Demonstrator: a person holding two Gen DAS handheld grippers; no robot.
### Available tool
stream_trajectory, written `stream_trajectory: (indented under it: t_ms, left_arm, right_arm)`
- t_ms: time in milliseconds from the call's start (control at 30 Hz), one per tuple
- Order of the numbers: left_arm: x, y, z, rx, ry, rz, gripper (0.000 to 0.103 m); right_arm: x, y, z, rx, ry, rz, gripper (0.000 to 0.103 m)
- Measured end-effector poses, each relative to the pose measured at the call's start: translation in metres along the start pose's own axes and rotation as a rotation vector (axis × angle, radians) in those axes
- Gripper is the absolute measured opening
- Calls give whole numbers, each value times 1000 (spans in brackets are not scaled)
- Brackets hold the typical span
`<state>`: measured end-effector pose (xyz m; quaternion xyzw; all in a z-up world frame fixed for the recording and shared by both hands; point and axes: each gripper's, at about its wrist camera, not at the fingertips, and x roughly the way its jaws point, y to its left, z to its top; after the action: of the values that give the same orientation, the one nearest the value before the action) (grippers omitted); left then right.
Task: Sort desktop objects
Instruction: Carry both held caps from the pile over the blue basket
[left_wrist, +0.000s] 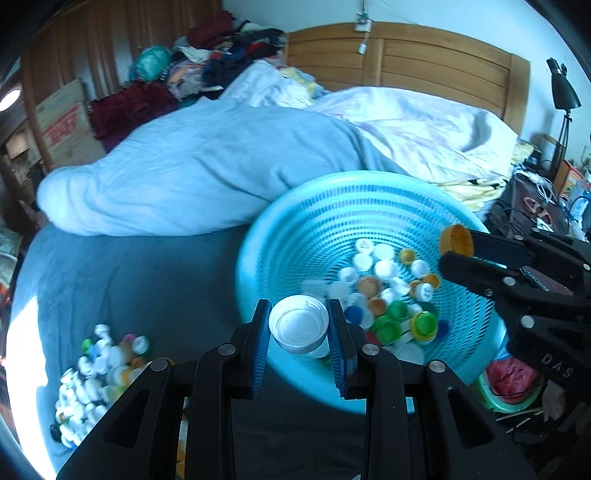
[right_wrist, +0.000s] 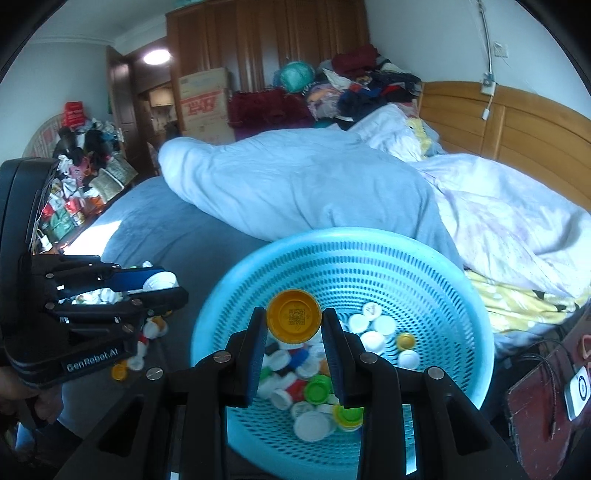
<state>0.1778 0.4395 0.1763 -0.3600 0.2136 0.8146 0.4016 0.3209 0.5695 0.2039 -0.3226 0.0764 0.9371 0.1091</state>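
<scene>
A: White cap, ribbed rim, hollow side facing the camera. Clamped between the left gripper pads, over the near rim of the basket.

B: Yellow cap, printed square code inside, open side towards the camera. Pinched by the right gripper, above the basket's middle.

A: Basket: round, light blue, perforated plastic, sitting on the grey-blue sheet. Inside, a loose layer of caps – white, green, yellow, blue, red, some overlapping.

B: Second heap of caps on the sheet, well left of the basket. Mostly white.
</scene>
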Motion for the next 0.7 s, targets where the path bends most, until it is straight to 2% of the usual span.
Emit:
stream_trajectory:
  t_ms: [67, 300, 700]
  left_arm:
    - [11, -6, 5, -5, 27, -32, 25]
    - [43, -19, 11, 3, 107, -75, 25]
    - [58, -19, 11, -8, 135, -96, 25]
  right_arm:
    - [6, -9, 1, 9, 18, -8, 33]
    - [20, -29, 1, 31, 53, -18, 33]
    - [34, -32, -8, 45, 82, -10, 33]
